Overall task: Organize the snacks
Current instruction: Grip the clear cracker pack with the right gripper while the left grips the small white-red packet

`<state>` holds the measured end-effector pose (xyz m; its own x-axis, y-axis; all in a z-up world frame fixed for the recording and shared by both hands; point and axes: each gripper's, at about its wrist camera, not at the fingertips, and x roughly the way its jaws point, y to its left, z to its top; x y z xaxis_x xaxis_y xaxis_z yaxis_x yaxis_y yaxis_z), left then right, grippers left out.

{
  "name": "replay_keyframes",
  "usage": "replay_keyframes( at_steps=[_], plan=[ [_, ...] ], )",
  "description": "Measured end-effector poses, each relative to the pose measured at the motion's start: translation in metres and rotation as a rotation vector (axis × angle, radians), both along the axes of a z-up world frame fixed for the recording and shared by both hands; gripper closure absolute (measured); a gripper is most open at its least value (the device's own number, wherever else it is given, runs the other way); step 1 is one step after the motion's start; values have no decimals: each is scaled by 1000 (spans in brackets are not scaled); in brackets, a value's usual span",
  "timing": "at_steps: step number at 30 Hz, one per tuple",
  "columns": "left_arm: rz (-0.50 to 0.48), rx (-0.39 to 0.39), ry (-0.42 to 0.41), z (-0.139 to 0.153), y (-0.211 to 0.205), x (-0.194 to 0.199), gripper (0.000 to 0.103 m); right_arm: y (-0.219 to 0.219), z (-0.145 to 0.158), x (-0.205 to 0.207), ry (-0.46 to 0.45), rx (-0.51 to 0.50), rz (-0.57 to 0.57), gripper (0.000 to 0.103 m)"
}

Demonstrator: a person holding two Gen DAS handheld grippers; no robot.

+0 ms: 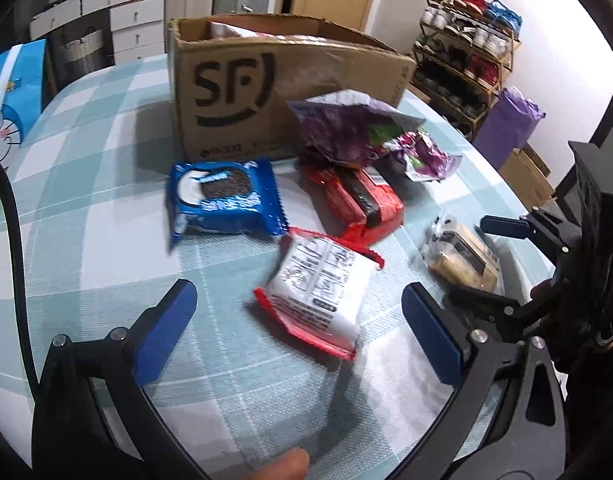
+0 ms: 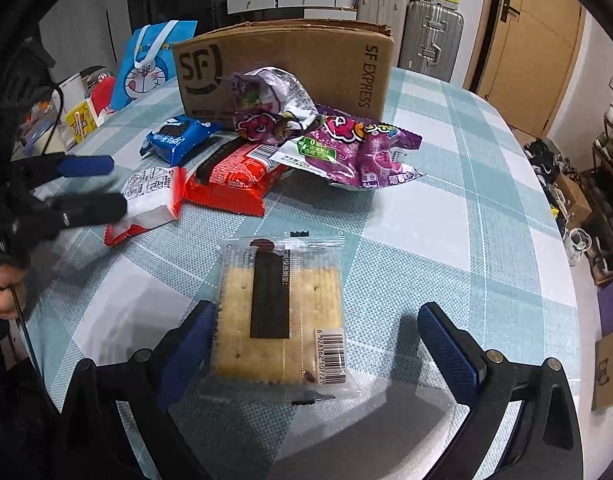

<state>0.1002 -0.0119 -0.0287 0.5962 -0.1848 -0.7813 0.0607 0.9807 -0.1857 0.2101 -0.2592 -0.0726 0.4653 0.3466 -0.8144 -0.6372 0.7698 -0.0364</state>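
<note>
Cracker pack (image 2: pixel 280 312) between wide right gripper (image 2: pixel 326 344)

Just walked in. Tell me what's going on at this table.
A person is sorting snacks with a handheld gripper in each hand. The right gripper is open around a clear cracker pack, not yet gripping it. The left gripper is open just in front of a red-and-white snack packet. An Oreo pack, a red cookie pack and purple candy bags lie loose on the checked tablecloth, before the SF Express cardboard box, which already holds something.
</note>
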Motion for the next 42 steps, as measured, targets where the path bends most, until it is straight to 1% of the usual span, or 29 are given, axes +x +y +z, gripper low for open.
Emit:
replay_keyframes(
  at_steps=[4, 6, 8, 10, 12, 14, 19, 20, 21, 24, 25, 26, 27, 28, 30, 31, 33, 34, 36, 42],
  plan=[
    [-25, 9, 16, -5, -6, 2, 1, 0, 1, -1, 6, 19, 10, 12],
    [-35, 0, 19, -7, -8, 4, 1, 0, 1, -2, 3, 22, 16, 13],
    [-36, -7, 26, -10, -8, 6, 1, 0, 2, -3, -5, 30, 19, 19],
    [-36, -9, 25, -11, -7, 6, 1, -1, 3, -3, -15, 40, 12, 28],
    [-41, -11, 23, -11, -8, 7, 3, -3, 4, -2, -27, 53, 2, 44],
    [-47, -10, 20, -11, -8, 6, 5, -5, 4, -1, -22, 67, 1, 45],
    [-66, -9, 15, -9, -9, 5, 14, -12, 8, -1, -3, 141, 15, 45],
    [-77, -6, 15, -9, -10, 4, 17, -13, 8, 0, 5, 152, 16, 45],
    [-94, 7, 7, -8, -12, 3, 23, -15, 9, 1, 17, 172, 14, 45],
    [-116, 30, 5, -8, -18, 3, 29, -16, 9, 1, 24, 178, 11, 45],
    [-117, 43, 3, -8, -19, 3, 30, -16, 9, 0, 18, 177, 13, 45],
    [-116, 60, 1, -9, -21, 4, 35, -15, 9, -1, 13, 176, 17, 45],
    [-112, 78, -2, -8, -23, 4, 37, -14, 9, -1, 15, 176, 23, 45],
    [-111, 82, -2, -8, -23, 5, 38, -14, 9, -1, 15, 179, 25, 45],
    [-103, 94, -6, -7, -24, 5, 47, -16, 9, -1, 21, 184, 25, 45],
    [-101, 97, -8, -8, -25, 5, 48, -16, 9, -1, 23, 185, 24, 45],
    [-103, 111, -15, -7, -26, 4, 57, -16, 9, -1, 22, 187, 28, 45],
    [-104, 125, -20, -7, -26, 3, 58, -16, 9, -2, 22, 186, 28, 45],
    [-107, 129, -25, -7, -27, 2, 58, -16, 9, -2, 21, 188, 28, 45],
    [-87, 87, -43, -1, -20, -9, 59, -16, 9, -2, 15, 190, 26, 45]
  ],
)
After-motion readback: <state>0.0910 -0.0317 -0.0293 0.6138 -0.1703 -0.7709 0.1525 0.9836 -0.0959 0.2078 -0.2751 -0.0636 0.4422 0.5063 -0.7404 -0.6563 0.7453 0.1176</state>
